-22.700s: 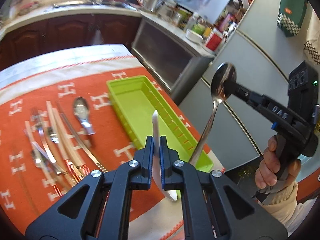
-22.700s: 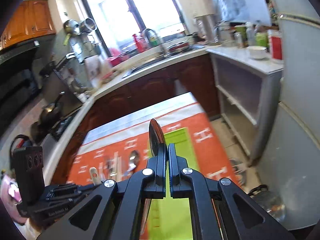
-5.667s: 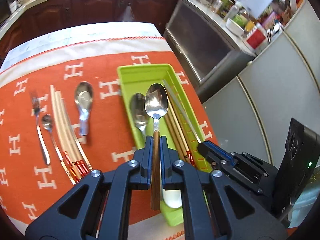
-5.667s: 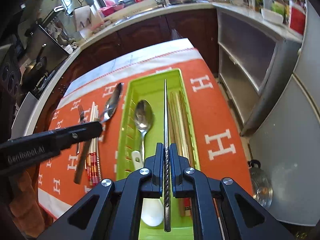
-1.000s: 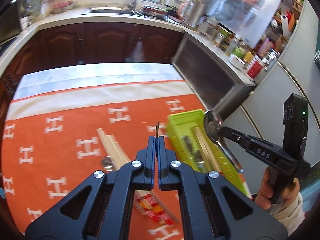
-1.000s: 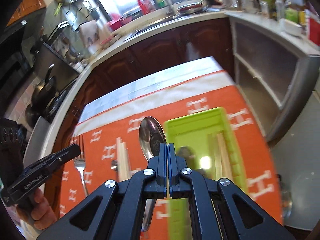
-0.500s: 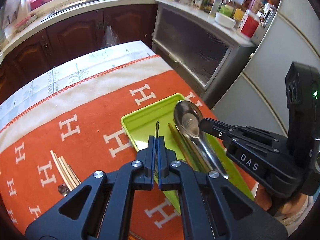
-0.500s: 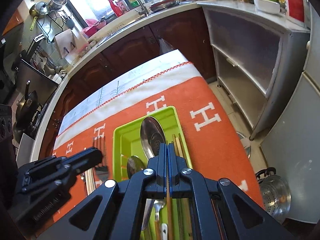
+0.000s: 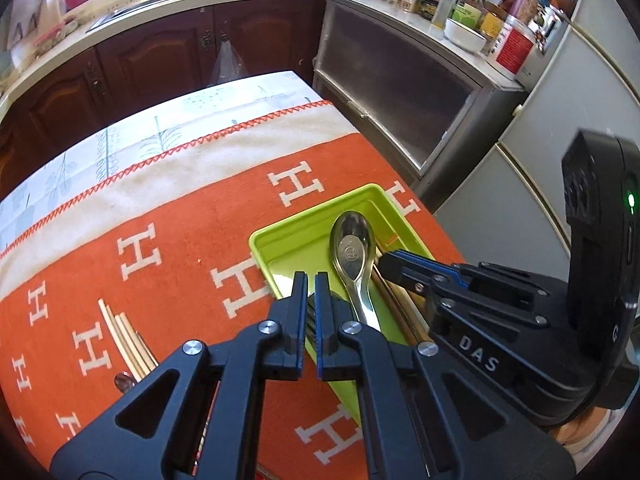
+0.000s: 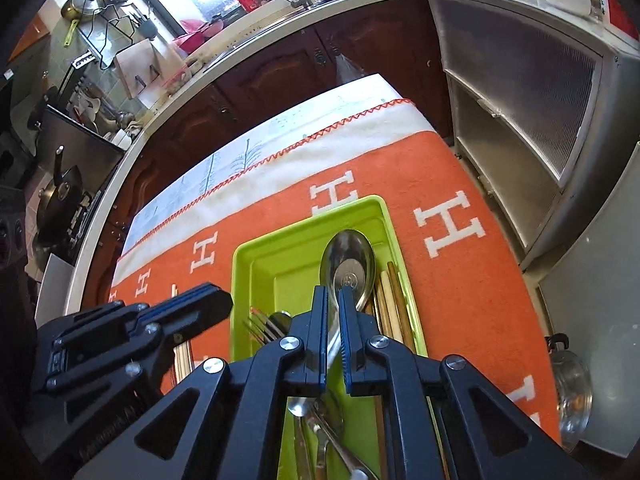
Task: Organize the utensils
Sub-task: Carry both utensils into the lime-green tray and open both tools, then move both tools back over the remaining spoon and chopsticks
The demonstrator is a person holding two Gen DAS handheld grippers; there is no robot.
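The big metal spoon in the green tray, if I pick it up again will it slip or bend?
Likely slippery: the metal spoon looks polished and reflective. Probably stiff, since it shows no sag. Its rounded bowl may rock against the chopsticks in the green tray.

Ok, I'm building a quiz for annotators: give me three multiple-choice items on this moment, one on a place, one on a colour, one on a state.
1. Where is the fork? A inside the tray; B hanging on a hook; C in a cup.
2. What colour is the tray? A blue; B lime green; C white.
3. How do the right tool's jaws stand? A pressed flat together; B parted, with the spoon handle between them; C out of view.

1 A: its tines lie within the tray's walls.
2 B: rim and floor are lime green.
3 B: a gap shows beside the handle.
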